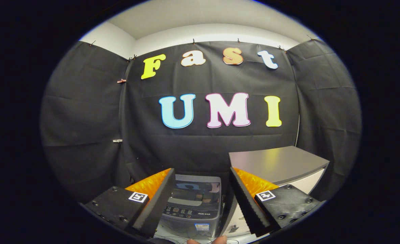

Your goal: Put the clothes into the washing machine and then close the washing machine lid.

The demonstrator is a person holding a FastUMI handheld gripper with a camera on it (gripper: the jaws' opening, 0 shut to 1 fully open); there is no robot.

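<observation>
Fingertips of a person point(206, 241) peek up at the very bottom, just below the gap between your claw's two fingers, and they are the closest thing to the lens. Your claw point(202, 189) stands wide open, its fingers spread apart and holding nothing, with clear air between them. Straight ahead and below, framed in that gap, sits the washing machine point(193, 206), a small grey top-loader whose control strip faces you. Its lid point(195, 191) looks shut and flat, glossy enough to mirror the wall behind, though the glare makes this hard to be certain of. To the right of the washer, just beside it, stands a grey cabinet point(281, 164) with a bare top, rising higher than the washer. No clothes can be picked out from this angle, so you cannot yet tell which way they lie from the claw. What matters for your next move is that the washer is centred between the fingers and lower than them, so you would have to tip downward and travel forward to reach its top. Judging by the closed-looking lid and empty claw, the job seems barely begun.
</observation>
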